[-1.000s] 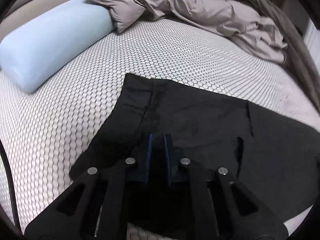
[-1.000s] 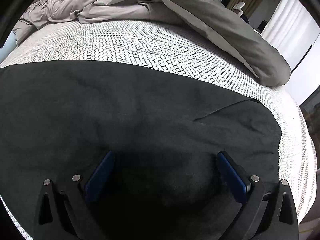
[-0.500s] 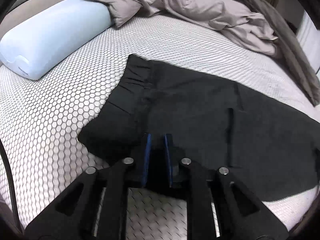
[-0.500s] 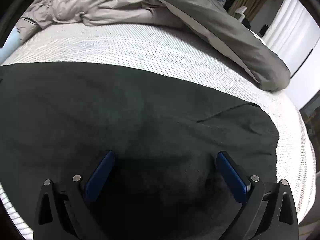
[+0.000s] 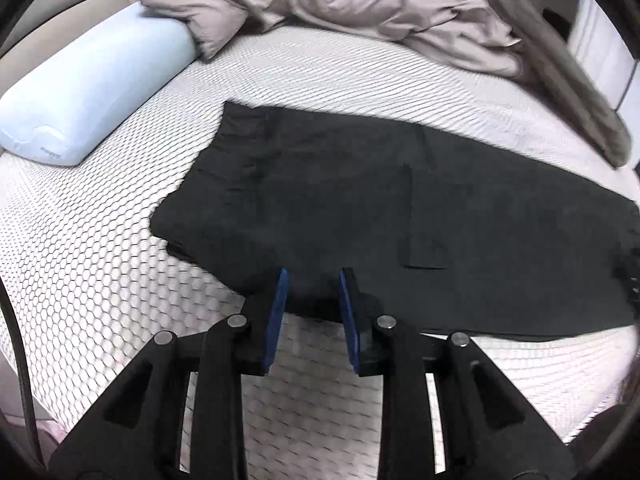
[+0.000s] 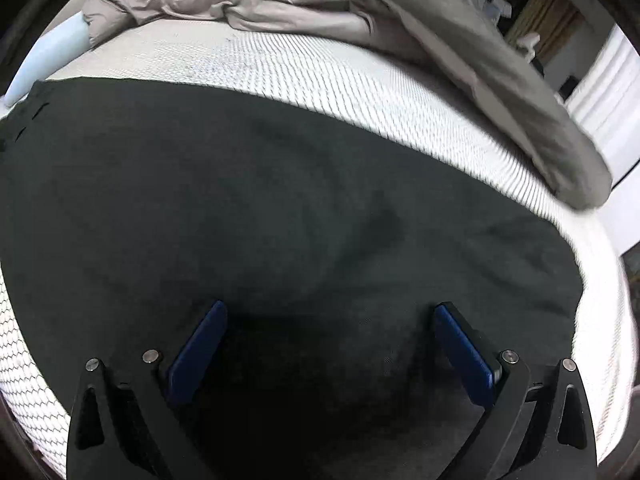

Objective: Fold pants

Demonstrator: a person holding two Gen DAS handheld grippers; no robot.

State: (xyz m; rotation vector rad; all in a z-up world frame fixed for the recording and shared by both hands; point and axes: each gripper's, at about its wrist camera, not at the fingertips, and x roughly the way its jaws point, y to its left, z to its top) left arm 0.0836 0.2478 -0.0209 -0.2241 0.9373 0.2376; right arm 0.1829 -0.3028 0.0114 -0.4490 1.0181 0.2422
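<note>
Black pants point(image 5: 360, 184) lie flat across the white honeycomb mattress point(image 5: 80, 288), waistband at the left, legs running right. My left gripper point(image 5: 313, 276) hovers at the pants' near edge. Its jaws are opening, and the blue pads stand apart with the cloth's edge lying loose between them, not pinched. In the right wrist view the pants point(image 6: 280, 200) fill the middle. My right gripper point(image 6: 330, 308) stands wide open just above the leg cloth, with nothing gripped.
A pale blue pillow point(image 5: 88, 92) lies at the far left of the bed. A crumpled grey-beige duvet point(image 5: 340, 0) is heaped along the far side and runs down the right edge point(image 6: 500, 80). The mattress front edge is close below both grippers.
The left gripper's pads have parted and let go of the cloth, and it has drawn back to the pants' near edge. The right gripper stays wide open, shifted slightly.
</note>
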